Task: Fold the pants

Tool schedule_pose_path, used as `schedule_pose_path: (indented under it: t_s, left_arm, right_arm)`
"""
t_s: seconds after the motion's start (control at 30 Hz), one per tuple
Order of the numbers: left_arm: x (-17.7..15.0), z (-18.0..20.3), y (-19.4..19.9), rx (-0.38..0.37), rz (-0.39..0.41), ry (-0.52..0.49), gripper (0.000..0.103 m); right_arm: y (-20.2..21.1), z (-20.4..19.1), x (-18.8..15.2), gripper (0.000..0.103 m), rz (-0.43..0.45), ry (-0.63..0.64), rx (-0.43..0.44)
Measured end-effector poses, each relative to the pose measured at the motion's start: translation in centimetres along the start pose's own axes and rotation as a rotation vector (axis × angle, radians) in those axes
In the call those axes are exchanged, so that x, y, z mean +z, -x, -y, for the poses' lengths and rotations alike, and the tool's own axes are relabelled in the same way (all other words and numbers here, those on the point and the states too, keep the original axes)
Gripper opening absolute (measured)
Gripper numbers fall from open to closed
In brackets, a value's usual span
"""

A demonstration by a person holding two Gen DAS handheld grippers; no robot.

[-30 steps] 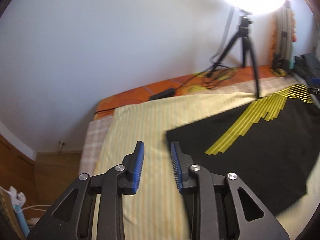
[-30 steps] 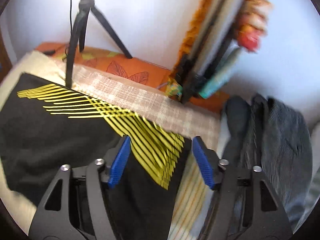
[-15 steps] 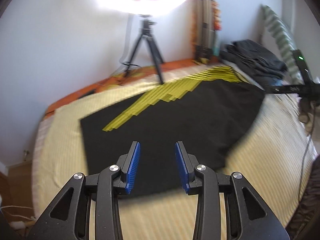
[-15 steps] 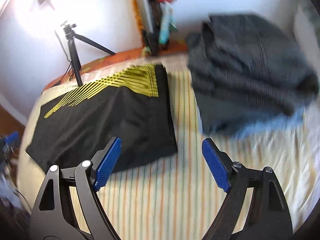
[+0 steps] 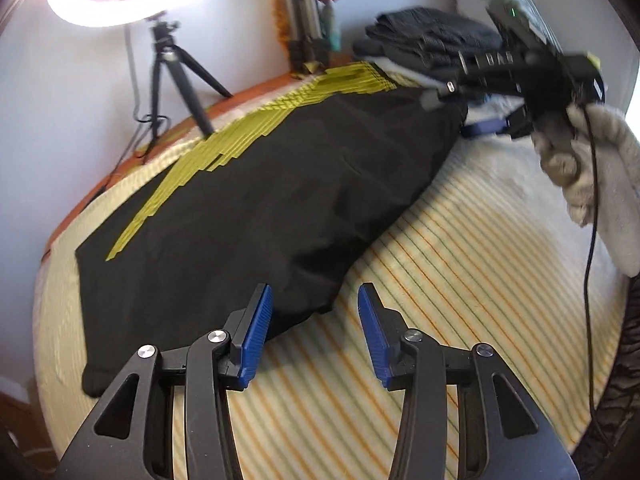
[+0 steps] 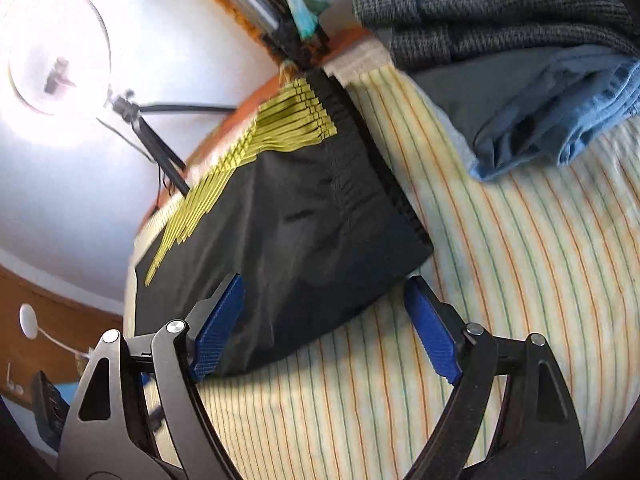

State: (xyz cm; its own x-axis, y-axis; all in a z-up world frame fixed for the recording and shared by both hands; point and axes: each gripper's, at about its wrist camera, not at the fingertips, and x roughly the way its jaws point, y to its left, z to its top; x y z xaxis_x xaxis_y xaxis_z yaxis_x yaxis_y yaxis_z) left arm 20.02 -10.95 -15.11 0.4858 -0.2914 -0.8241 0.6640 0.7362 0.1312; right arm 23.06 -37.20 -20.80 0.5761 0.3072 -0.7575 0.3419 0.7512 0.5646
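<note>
Black pants (image 5: 260,200) with yellow stripes lie folded lengthwise on a striped bed sheet (image 5: 460,280). My left gripper (image 5: 314,328) is open and empty, just above the pants' near edge at the crotch bulge. The right gripper shows in the left wrist view (image 5: 480,120) at the waistband end, held by a gloved hand. In the right wrist view the pants (image 6: 300,220) lie with the waistband toward the right, and my right gripper (image 6: 324,320) is open wide, with the near waistband corner between its blue pads.
A stack of folded dark and blue clothes (image 6: 520,60) sits at the bed's far right corner. A ring light on a tripod (image 5: 168,60) stands behind the bed by the wall. A cable (image 5: 592,240) hangs from the right gripper.
Both grippers swung toward the pants and came down close to their near edge. My left gripper opened wider. The right gripper moved from beside the clothes stack to the waistband corner.
</note>
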Motion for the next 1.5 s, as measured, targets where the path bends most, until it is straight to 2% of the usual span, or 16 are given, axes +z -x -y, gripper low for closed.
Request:
schedule_pose_path:
  t_s: [0.17,0.27,0.33,0.4,0.47,0.53,0.57,0.67,0.77,0.87,0.93,1.07,1.13,1.3,1.47,1.5]
  left_arm:
    - [-0.4,1.0,-2.1,0.029,-0.034,-0.073,0.043]
    - [-0.5,0.1,-2.1,-0.002,-0.027,-0.038,0.046]
    - [-0.5,-0.3,-2.1,-0.023,-0.026,-0.033,0.042]
    - [-0.4,-0.4,-2.1,-0.038,-0.025,-0.046,0.037]
    - [-0.2,-0.3,-2.1,-0.037,-0.028,-0.071,0.024]
    - [0.1,-0.4,-2.2,-0.038,-0.034,-0.089,0.012]
    - [0.2,-0.6,-2.1,-0.047,-0.034,-0.088,0.010]
    - [0.4,-1.6,-1.5,-0.082,-0.022,-0.064,0.008]
    - [0.4,-2.4,-0.7,-0.125,0.008,-0.031,0.008]
    - [-0.2,-2.0,-1.5,-0.156,-0.027,-0.049,0.008]
    - [-0.8,-1.2,-2.0,-0.121,-0.031,-0.083,0.012]
    - [-0.7,-1.1,-1.4,-0.134,-0.043,-0.072,0.026]
    - [-0.6,-1.3,-0.6,-0.137,-0.035,-0.069,0.026]
    - [1.3,-2.2,1.7,-0.149,0.059,-0.008,0.026]
    - [3.4,-1.5,0.9,-0.152,0.082,-0.003,0.026]
    - [3.6,-1.1,0.4,-0.153,0.078,-0.010,0.026]
  right_arm:
    - [-0.4,-0.3,0.1,0.083,0.030,0.009,-0.005]
    - [-0.6,-0.4,0.2,0.078,0.043,0.009,-0.008]
    - [-0.6,-0.1,0.3,0.074,0.050,-0.014,0.002]
    - [-0.5,0.3,0.3,0.067,0.059,-0.033,0.011]
    - [-0.6,0.5,0.4,0.059,0.065,-0.047,0.017]
    - [-0.8,0.7,0.4,0.040,0.065,-0.057,0.035]
    - [-1.2,0.9,0.4,0.029,0.053,-0.067,0.060]
    - [-1.7,0.5,0.3,0.016,0.047,-0.054,0.070]
    - [-0.5,-1.2,0.7,0.012,0.102,0.019,0.073]
    - [0.7,-2.6,1.2,0.011,0.152,0.093,0.017]
    - [0.2,-2.4,1.2,0.011,0.127,0.092,-0.012]
    - [-1.1,-1.0,0.6,0.011,0.067,0.069,-0.071]
    - [-0.9,-0.4,0.7,0.013,0.062,0.032,-0.048]
    - [0.4,1.2,0.5,0.028,0.066,-0.072,0.023]
    - [1.0,2.7,0.3,0.044,0.074,-0.159,0.079]
    - [1.0,2.9,0.4,0.045,0.071,-0.170,0.094]
